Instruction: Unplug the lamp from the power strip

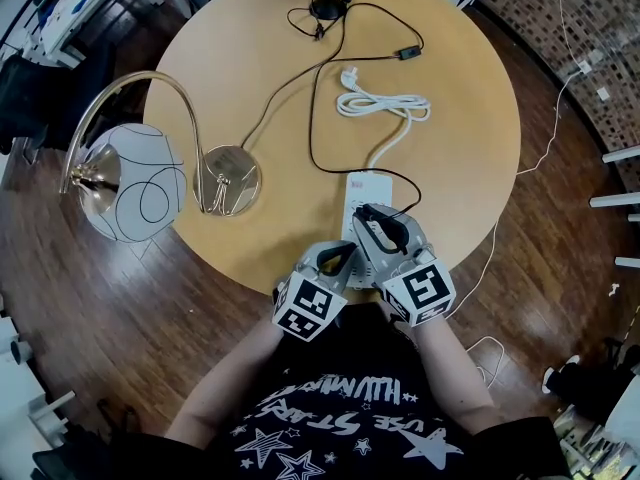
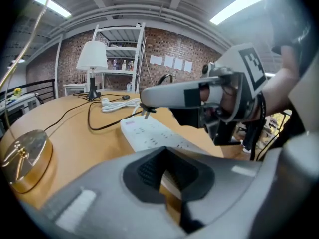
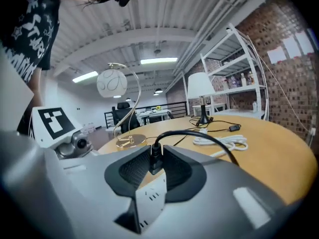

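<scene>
On the round table [image 1: 470,118], the white strip [image 1: 366,190] lies near the person's edge, its long axis running away from them. Both forearms reach forward and down, with the grippers side by side at the strip's near end. The right gripper [image 1: 380,226] pinches the black plug [image 3: 155,158]. The plug stands upright over the strip, and its cord [image 3: 199,136] leaves the top and arches right. The left gripper [image 1: 340,258] has its jaws slightly parted on nothing and points at the strip's near left corner.
</scene>
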The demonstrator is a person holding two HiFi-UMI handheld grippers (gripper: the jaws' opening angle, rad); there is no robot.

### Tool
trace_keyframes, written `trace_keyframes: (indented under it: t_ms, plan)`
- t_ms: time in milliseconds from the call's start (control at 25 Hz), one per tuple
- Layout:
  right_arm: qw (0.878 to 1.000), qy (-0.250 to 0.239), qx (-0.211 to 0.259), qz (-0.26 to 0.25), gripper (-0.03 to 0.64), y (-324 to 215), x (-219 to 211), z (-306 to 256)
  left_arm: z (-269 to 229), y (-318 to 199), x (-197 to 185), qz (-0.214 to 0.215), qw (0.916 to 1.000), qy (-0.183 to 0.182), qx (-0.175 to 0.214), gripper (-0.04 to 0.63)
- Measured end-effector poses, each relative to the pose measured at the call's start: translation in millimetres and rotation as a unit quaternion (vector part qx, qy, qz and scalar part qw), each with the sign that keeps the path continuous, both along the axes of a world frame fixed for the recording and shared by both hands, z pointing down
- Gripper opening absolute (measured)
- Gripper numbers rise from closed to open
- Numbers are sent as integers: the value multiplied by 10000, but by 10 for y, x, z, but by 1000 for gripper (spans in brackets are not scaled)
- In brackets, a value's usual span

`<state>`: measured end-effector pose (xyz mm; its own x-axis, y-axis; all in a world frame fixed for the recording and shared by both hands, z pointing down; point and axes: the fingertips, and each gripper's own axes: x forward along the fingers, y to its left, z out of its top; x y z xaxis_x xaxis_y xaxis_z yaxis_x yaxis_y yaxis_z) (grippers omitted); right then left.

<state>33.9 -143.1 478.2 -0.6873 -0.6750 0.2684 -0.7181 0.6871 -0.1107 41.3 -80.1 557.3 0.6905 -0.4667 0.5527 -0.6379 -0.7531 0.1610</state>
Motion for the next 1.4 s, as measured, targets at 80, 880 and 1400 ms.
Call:
trace_keyframes:
  t_ms: [80, 880, 1400]
  plan:
    - [9999, 27, 81, -89, 80, 19, -19, -65, -1, -5, -6, -67, 9999, 97, -57, 5]
    - [9966, -431, 695, 62, 83, 94, 89, -964, -1177, -543, -725, -1477, 9759, 512, 1522, 5]
    - [9975, -221, 659, -116, 83, 267, -12, -890, -1506, -424, -862, -1739, 9625, 688, 1967, 5]
